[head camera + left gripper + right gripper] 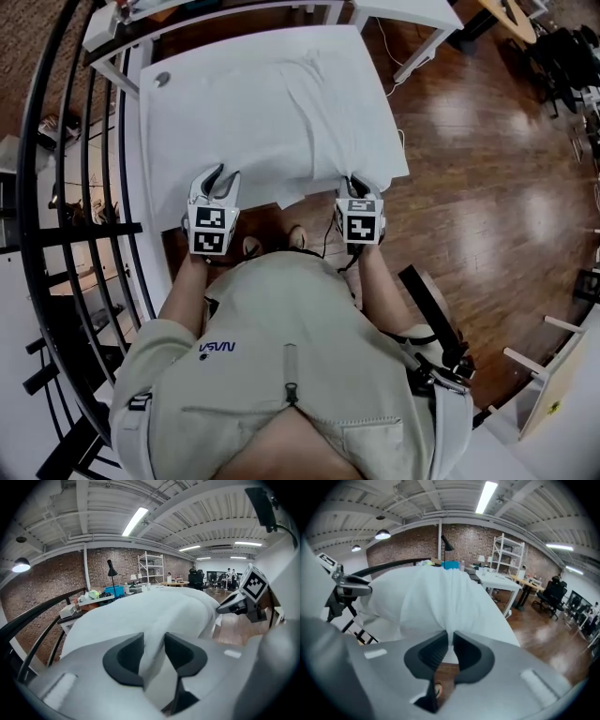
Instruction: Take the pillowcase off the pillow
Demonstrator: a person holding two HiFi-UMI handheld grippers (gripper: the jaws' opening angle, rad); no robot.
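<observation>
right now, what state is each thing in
left gripper, jaws apart, pillowcase fabric between them
right gripper, shut on the pillowcase's near edge
pillowcase, lying bulged, looks still filled, near edge overhanging the table
table, white, bearing the pillowcase

Person's wearing a pale beige short-sleeve shirt (309, 309) with a zip (291, 377) down the front and a small dark logo (217, 348), can't really read it. Black buckled strap (439, 349) by the right shoulder. Left gripper (223, 174) and right gripper (356, 184): light grey, black tips, each with a black-and-white marker cube
</observation>
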